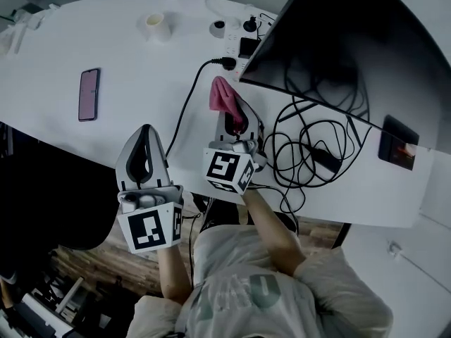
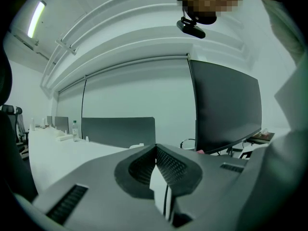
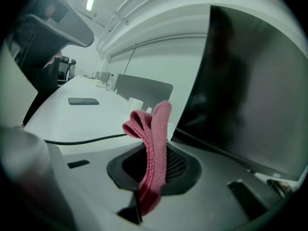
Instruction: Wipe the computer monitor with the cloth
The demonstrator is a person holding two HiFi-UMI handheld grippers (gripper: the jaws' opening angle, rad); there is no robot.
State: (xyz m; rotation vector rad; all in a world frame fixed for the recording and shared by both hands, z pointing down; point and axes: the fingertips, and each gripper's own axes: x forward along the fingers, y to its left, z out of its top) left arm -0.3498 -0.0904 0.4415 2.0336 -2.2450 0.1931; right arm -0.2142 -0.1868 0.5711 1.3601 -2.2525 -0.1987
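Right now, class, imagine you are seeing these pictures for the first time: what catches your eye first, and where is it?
The pink cloth stands out most, pinched upright in the right gripper just in front of the big dark monitor that fills the upper right of the head view. Next comes the tangle of black cables on the white desk by the monitor. The left gripper is shut on nothing, off to the left.

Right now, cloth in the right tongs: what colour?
Pink cloth; shows best in right gripper view.
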